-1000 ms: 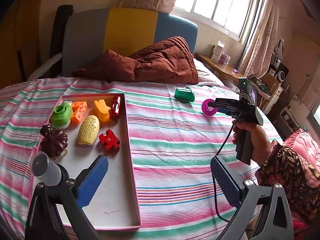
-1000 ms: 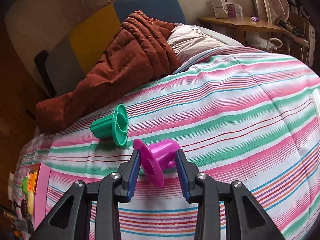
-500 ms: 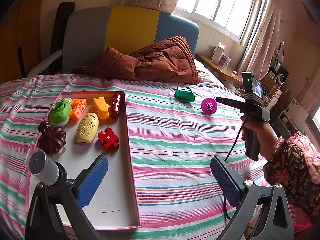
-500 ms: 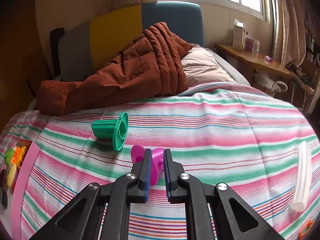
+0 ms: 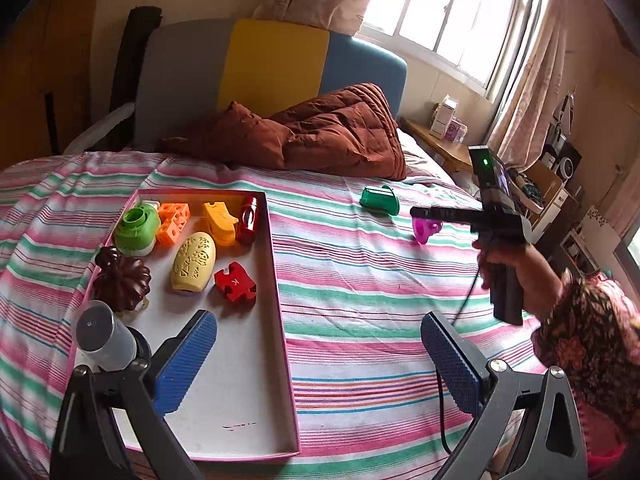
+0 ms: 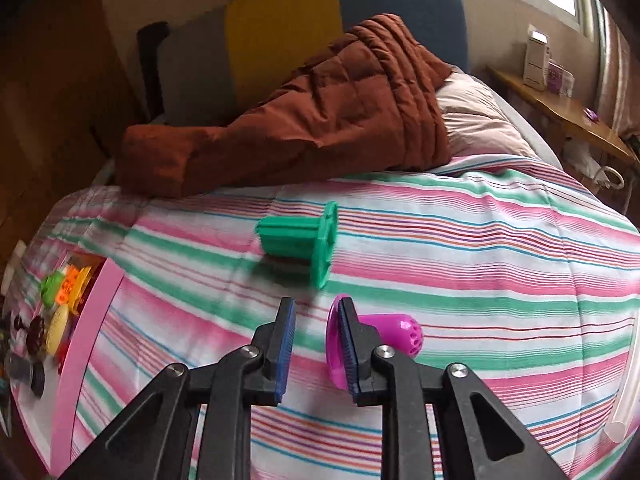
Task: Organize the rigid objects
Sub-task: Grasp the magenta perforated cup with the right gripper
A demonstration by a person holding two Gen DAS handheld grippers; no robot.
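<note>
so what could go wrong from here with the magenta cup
The right tool is open, and the magenta cup lies mostly outside its right finger, so closing now may catch only the flange or nudge it away. Lying on its side, it could roll toward the green piece.

Open striped bed (image 5: 360,304) fills frame centre. Pink tray (image 5: 280,300) at left: toys crowd upper half, lower half bare. Brown quilt (image 5: 320,136) blocks upper centre; green piece (image 6: 300,240) lies mid-frame.
</note>
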